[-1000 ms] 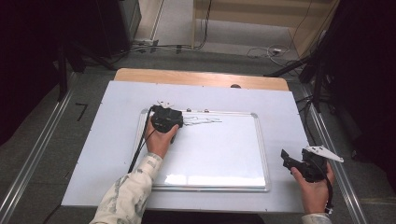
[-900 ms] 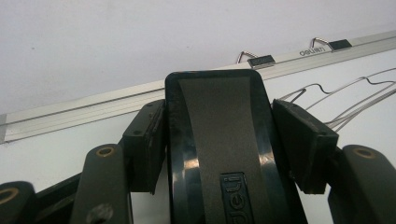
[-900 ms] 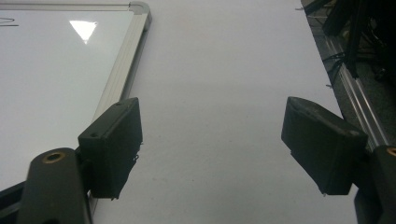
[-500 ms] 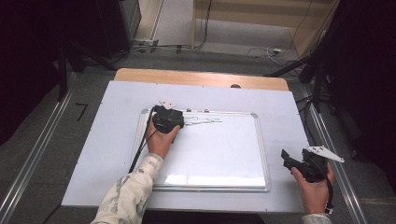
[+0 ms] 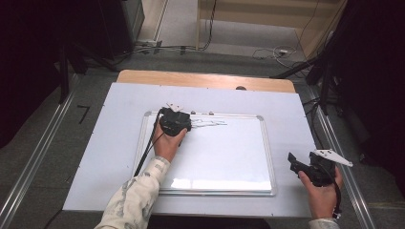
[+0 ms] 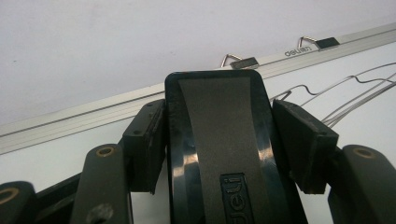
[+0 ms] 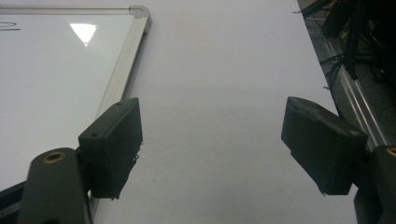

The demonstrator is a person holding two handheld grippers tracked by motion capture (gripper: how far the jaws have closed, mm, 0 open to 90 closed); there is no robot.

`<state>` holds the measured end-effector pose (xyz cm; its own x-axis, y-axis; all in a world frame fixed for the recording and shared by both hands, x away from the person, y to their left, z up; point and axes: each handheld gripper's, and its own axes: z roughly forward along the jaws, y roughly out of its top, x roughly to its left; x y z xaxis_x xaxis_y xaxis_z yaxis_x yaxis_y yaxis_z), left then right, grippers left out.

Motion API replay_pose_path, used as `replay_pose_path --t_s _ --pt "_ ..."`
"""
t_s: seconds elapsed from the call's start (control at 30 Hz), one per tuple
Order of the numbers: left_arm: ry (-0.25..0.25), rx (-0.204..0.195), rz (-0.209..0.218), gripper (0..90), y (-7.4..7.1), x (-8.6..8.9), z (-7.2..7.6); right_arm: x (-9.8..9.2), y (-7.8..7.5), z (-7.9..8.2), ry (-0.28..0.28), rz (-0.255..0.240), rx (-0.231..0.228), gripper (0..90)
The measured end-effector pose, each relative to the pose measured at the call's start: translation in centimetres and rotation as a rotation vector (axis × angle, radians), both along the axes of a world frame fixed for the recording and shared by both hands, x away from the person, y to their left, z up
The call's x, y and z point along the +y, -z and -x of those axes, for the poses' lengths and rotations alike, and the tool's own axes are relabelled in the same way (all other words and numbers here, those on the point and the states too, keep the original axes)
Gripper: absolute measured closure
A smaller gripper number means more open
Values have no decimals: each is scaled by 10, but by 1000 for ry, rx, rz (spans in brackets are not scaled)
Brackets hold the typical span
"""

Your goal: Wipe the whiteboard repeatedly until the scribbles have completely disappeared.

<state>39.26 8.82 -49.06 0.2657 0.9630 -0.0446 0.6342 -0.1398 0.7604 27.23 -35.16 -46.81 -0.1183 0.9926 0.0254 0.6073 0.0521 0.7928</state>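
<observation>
We see a black whiteboard eraser (image 6: 226, 149) clamped between the pads of the left gripper (image 5: 175, 121), pressed to the whiteboard (image 5: 229, 162) near its top edge, just beside thin marker lines (image 5: 210, 124). Two metal hanger clips (image 6: 243, 60) sit on the frame beyond it. The board lies on a white table (image 5: 110, 143). Well apart, the right gripper (image 7: 212, 149) hovers off the board's lower right corner, jaws spread wide and holding nothing.

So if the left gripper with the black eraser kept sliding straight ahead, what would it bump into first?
Probably the whiteboard's top frame, just ahead of the eraser clamped in the left gripper. Depth is hard to judge.
</observation>
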Motion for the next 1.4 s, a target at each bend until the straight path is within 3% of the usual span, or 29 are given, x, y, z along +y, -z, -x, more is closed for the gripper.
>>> replay_pose_path --t_s 1.4 --pt "46 3 -9 387 -1 -35 -7 -2 0 0 1 -6 -6 189"
